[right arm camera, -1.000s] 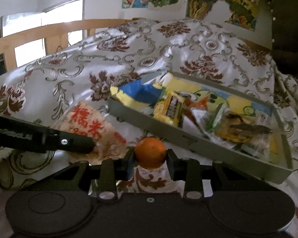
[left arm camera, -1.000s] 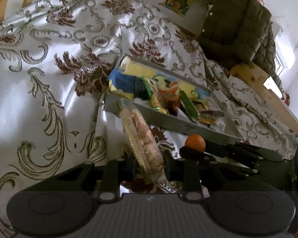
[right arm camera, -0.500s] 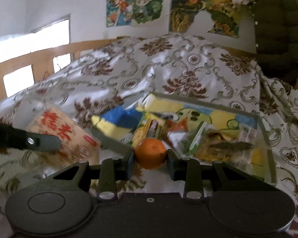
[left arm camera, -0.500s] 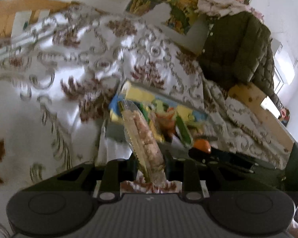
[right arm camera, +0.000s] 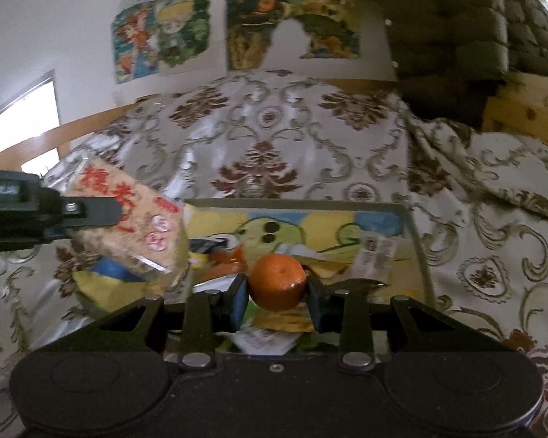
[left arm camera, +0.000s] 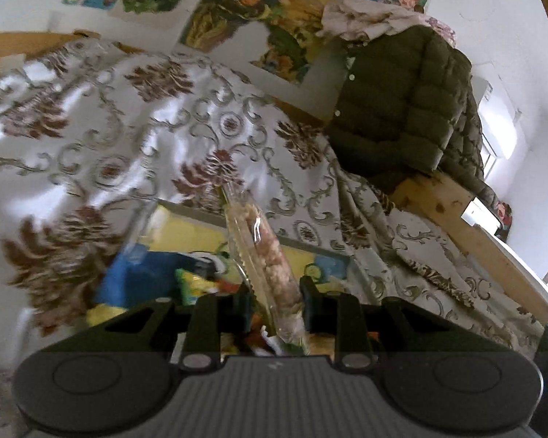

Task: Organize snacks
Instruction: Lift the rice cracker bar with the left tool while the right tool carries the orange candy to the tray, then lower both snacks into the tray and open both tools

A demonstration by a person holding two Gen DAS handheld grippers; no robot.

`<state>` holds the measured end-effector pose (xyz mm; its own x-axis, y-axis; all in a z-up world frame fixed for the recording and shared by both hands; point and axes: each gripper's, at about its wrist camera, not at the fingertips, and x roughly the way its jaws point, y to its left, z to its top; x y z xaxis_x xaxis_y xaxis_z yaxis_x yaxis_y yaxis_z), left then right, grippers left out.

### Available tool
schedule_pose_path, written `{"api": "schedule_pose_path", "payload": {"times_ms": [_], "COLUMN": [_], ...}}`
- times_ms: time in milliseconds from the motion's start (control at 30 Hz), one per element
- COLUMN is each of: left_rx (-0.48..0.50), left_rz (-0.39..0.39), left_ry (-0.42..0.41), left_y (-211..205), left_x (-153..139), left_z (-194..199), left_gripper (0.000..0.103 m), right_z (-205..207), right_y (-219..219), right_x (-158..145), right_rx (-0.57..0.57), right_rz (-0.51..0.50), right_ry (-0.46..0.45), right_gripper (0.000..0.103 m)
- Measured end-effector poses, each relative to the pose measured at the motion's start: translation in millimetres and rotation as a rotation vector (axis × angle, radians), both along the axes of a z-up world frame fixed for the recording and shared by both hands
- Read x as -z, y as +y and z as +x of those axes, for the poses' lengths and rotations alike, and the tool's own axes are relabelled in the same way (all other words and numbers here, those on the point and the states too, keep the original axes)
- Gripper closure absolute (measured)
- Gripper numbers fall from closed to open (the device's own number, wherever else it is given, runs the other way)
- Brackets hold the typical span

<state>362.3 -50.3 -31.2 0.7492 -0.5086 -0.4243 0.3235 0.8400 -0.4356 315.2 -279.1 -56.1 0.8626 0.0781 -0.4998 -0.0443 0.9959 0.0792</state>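
You had both loads over the tray on the bed. Your left hand-held gripper was clamped nearly closed on the rice cracker packet, held edge-up; your right hand-held gripper was pinched, part-open, around the orange. The step looked like placing them in. You needed to lower each into a free gap among the wrappers (the orange could roll), and let go only once it rested.
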Motion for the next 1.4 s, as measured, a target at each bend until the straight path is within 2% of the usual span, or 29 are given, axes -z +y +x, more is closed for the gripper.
{"api": "schedule_pose_path", "payload": {"times_ms": [200,333,500,867,1067,1400], "left_rx": [0.007,0.000,-0.026,-0.047,-0.079,-0.100], "left_rz": [-0.008,-0.023,-0.003,0.025,0.029,0.096], "left_ry": [0.052,0.083,0.107,0.151,0.179,0.186], "left_y": [-24,-24,-22,-21,-16,-14], "left_x": [19,31,45,43,42,41], "left_z": [32,43,46,48,48,42], "left_gripper": [0.074,0.074,0.075,0.071,0.066,0.049], "right_z": [14,28,43,50,50,48], "right_y": [-13,-15,-13,-2,-1,1], "right_x": [8,13,19,29,29,29], "right_rx": [0.033,0.036,0.046,0.010,0.000,-0.007], "right_rz": [0.012,0.047,0.045,-0.005,-0.008,-0.003], "right_ry": [0.003,0.019,0.020,0.058,0.062,0.066], "right_gripper": [0.067,0.067,0.067,0.067,0.066,0.064]}}
